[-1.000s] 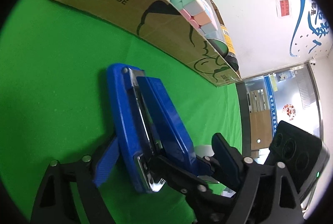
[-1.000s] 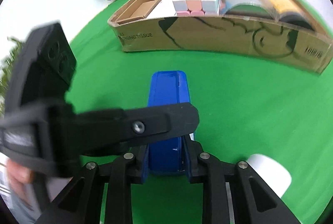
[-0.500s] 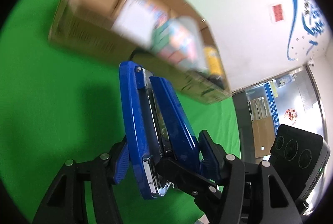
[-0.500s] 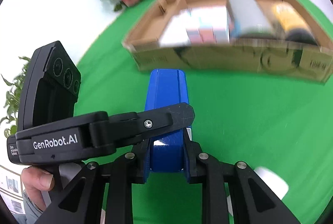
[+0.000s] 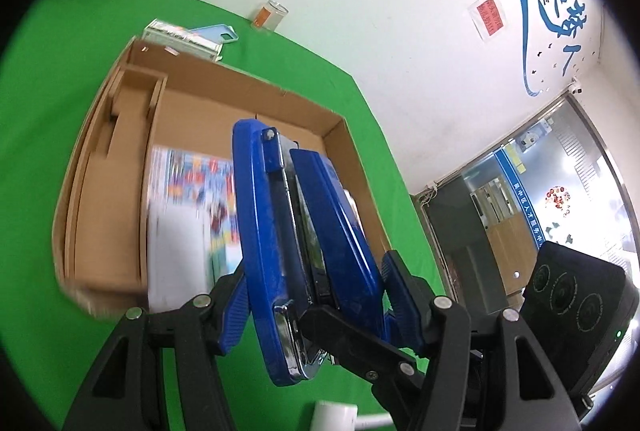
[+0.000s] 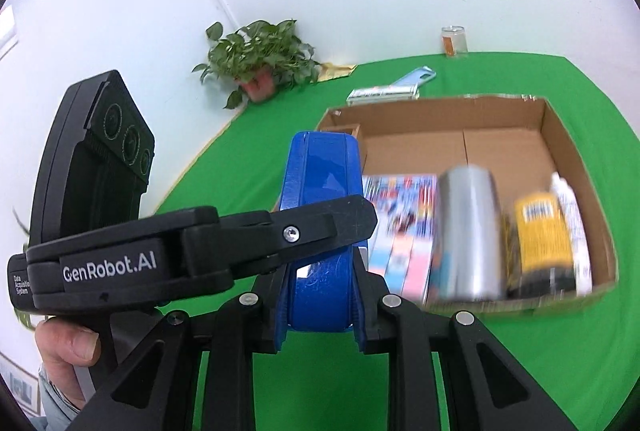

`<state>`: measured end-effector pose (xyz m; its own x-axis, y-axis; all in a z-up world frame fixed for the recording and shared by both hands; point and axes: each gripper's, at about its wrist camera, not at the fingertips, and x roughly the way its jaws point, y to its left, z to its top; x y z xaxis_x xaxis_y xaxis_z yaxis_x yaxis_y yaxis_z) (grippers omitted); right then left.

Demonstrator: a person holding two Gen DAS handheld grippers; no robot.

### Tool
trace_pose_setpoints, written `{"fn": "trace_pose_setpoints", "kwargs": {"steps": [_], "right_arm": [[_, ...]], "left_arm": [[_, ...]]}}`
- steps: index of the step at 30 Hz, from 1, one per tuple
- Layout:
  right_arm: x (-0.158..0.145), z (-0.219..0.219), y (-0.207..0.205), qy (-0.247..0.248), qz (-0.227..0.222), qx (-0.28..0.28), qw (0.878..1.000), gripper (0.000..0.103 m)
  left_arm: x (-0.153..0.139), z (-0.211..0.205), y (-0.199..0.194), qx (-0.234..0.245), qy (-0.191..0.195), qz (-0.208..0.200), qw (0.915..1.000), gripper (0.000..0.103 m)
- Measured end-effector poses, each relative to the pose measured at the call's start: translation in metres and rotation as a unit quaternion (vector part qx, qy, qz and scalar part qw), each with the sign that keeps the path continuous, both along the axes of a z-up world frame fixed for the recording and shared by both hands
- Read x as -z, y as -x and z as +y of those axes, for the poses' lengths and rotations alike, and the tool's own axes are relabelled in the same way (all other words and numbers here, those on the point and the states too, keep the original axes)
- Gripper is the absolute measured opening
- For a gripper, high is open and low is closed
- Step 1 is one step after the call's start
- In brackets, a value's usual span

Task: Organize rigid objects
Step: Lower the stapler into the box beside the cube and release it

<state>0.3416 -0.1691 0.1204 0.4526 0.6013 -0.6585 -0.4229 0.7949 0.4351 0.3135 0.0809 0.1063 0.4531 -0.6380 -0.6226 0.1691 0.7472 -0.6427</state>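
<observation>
A blue stapler (image 5: 296, 239) is held in the air by both grippers. My left gripper (image 5: 316, 305) is shut on its sides; my right gripper (image 6: 320, 305) is shut on its rear end (image 6: 322, 231). The left gripper's finger crosses the right wrist view (image 6: 280, 231). The stapler hangs above the near edge of an open cardboard box (image 6: 552, 127), also in the left wrist view (image 5: 92, 167). The box holds a colourful flat pack (image 6: 404, 207), a silver can (image 6: 468, 231), a yellow container (image 6: 538, 231) and a white tube (image 6: 572, 219).
Green cloth (image 6: 520, 371) covers the table. Behind the box lie a flat packet (image 6: 380, 94), a light blue phone case (image 6: 414, 77) and a glass jar (image 6: 454, 39). A potted plant (image 6: 260, 61) stands at the far corner. A white object (image 5: 334, 415) lies near the front.
Both grippers have lifted the stapler off the cloth and carried it toward the box. The box interior now shows from above.
</observation>
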Motion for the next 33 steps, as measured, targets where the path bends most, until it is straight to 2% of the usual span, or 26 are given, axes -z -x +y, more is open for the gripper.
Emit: {"fn": "trace_pose_setpoints", "kwargs": {"steps": [4,9,13,19,23,26,29,33], "right_arm": [[-0.003,0.006,-0.056,0.001,0.026,0.011,1.000,0.023],[0.027,0.013,-0.118,0.013,0.084,0.017,0.996,0.023],[0.058,0.017,-0.137,0.045,0.095,0.027,0.994,0.023],[0.090,0.019,-0.143,0.085,0.106,0.035,0.990,0.023],[0.101,0.024,-0.140,0.097,0.109,0.039,0.988,0.024],[0.110,0.026,-0.140,0.103,0.118,0.048,0.987,0.024],[0.116,0.028,-0.138,0.119,0.115,0.069,0.984,0.024],[0.113,0.034,-0.132,0.113,0.112,0.058,0.986,0.030]], "left_arm": [[0.011,0.000,-0.045,0.013,-0.001,0.024,0.9996,0.060],[0.051,-0.001,-0.096,0.033,0.019,0.076,0.9964,0.060],[0.088,-0.004,-0.116,0.048,0.045,0.107,0.9921,0.060],[0.117,-0.007,-0.125,0.062,0.069,0.134,0.9866,0.060],[0.126,-0.008,-0.130,0.065,0.049,0.155,0.9846,0.062],[0.125,-0.013,-0.131,0.064,0.017,0.163,0.9843,0.065],[0.114,-0.018,-0.129,0.060,-0.039,0.151,0.9859,0.069],[0.094,-0.007,-0.118,0.042,-0.070,0.125,0.9888,0.069]]}}
